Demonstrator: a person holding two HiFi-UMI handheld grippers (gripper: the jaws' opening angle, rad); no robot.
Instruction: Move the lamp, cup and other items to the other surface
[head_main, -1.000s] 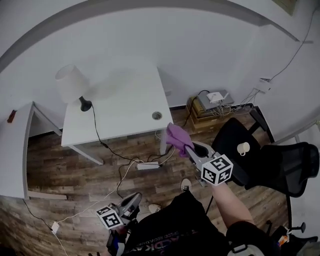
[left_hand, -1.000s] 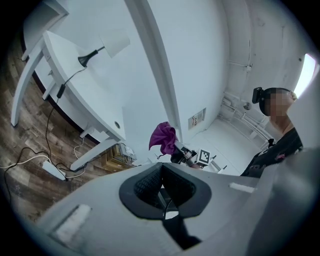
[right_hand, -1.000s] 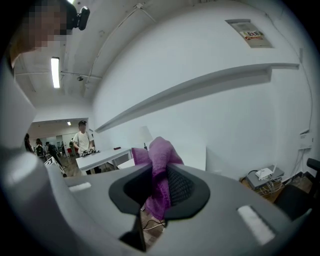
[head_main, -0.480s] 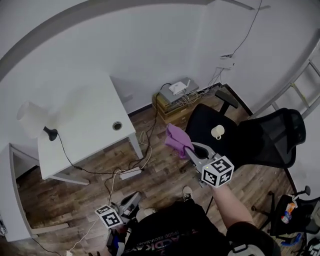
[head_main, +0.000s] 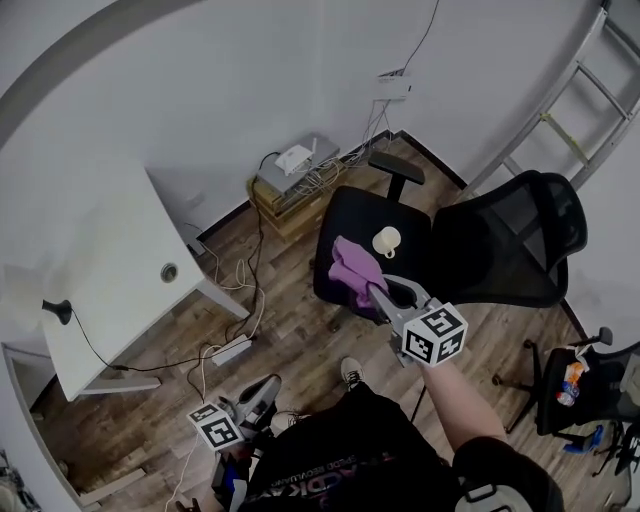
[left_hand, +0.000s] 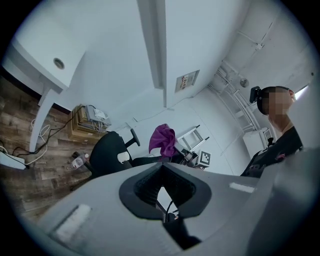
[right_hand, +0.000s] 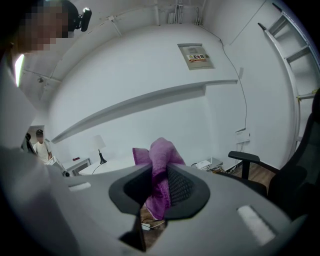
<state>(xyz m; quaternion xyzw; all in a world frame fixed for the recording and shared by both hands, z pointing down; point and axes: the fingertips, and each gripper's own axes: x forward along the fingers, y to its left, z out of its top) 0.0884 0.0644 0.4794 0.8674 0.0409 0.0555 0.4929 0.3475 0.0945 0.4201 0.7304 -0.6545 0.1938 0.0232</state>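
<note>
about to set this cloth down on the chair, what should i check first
1. Purple cloth clamped in right tool: ok.
2. Chair seat has bare room beside the cup: ok.
3. Cup upright on the seat: ok.
4. Left tool empty, jaws together: ok.
5. Cloth's height above the seat: cannot tell.
6. Lamp off the white desk: not ok, it stands there.

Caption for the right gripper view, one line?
Right gripper clamps a crumpled purple cloth; white-shaded table lamp and black office chair behind.

The left gripper (left_hand: 161, 166) has its jaws together, empty; beyond, a white cup (left_hand: 122, 157) sits on a black chair (left_hand: 102, 150) (purple cloth (left_hand: 164, 140) nearby).
</note>
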